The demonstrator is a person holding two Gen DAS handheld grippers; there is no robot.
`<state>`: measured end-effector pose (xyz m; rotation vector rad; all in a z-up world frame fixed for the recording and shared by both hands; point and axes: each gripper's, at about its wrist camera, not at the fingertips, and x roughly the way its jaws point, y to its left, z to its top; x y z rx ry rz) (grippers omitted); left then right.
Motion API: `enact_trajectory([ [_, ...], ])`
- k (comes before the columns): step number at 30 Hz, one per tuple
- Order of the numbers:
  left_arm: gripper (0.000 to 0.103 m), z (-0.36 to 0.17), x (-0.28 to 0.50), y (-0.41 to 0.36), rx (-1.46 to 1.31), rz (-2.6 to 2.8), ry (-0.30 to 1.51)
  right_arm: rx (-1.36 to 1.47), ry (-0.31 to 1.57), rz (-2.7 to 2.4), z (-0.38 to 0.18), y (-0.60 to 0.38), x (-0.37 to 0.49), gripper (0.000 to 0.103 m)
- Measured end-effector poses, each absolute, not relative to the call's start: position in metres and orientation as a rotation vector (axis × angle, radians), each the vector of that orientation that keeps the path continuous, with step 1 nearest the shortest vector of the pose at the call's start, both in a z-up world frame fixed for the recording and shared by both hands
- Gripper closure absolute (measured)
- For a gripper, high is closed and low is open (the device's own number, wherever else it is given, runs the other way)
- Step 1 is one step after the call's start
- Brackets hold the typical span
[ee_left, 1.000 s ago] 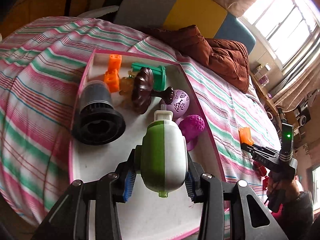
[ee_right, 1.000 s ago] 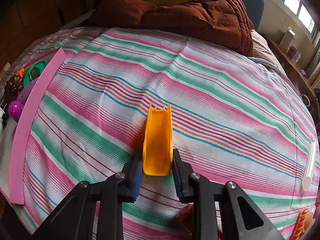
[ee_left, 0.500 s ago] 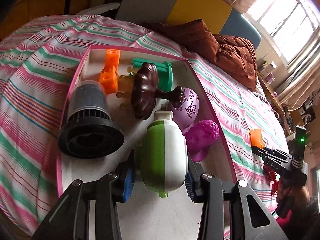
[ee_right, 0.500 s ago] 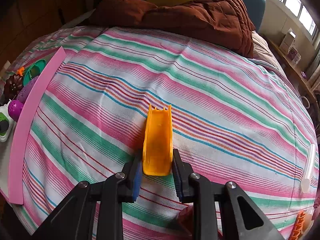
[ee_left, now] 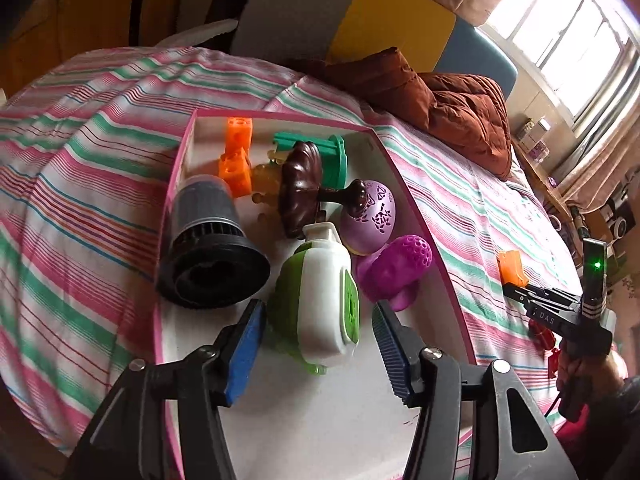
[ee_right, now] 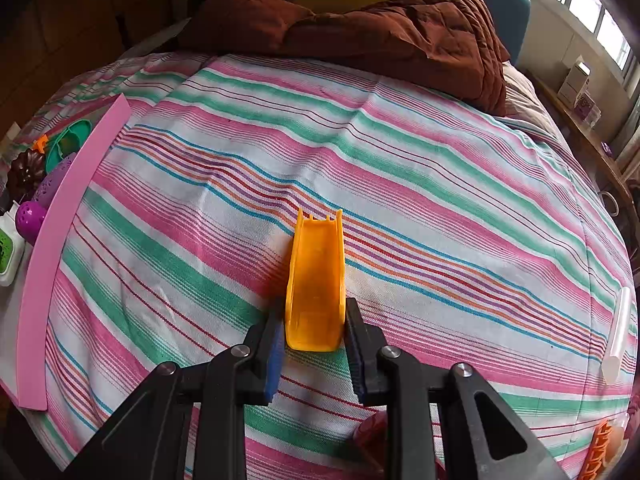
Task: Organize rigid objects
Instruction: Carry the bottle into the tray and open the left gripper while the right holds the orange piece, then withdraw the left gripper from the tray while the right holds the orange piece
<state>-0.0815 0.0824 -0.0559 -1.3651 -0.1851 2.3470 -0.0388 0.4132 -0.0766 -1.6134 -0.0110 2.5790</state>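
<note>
Left wrist view looks down into a shallow white tray with a pink rim (ee_left: pixel 412 200) set on a bed covered with a pink, green and white striped sheet (ee_left: pixel 80 184). Between the blue-padded fingers of the left gripper (ee_left: pixel 318 332) lies a green and white plastic bottle-shaped toy (ee_left: pixel 320 300), resting on the tray floor; the jaws have just been opening and both pads now stand clear of its sides. Around it in the tray sit a black ribbed cone-shaped part (ee_left: pixel 208 248), a dark brown glossy mushroom-like piece (ee_left: pixel 300 184), a pale purple egg with cut-out patterns (ee_left: pixel 372 216), a magenta dimpled mushroom shape (ee_left: pixel 400 268), two orange perforated blocks (ee_left: pixel 236 160) and a teal green slatted piece (ee_left: pixel 320 152). A rumpled rust-brown quilt (ee_left: pixel 452 116) is heaped at the head of the bed. Right wrist view shows the right gripper (ee_right: pixel 315 330) clamped narrowly on the lower end of a small orange plastic slide-shaped channel (ee_right: pixel 316 280), held just over the striped sheet, with the tray's pink rim well apart at the left edge and a white translucent tube (ee_right: pixel 618 332) lying at the right.
</note>
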Motion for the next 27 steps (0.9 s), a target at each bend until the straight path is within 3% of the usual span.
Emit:
enact_trajectory([
  [27, 0.041, -0.003, -0.036, 0.058, -1.163, 2.575, 0.051, -1.598, -0.066, 2.577, -0.077, 0.409, -0.038, 0.077],
])
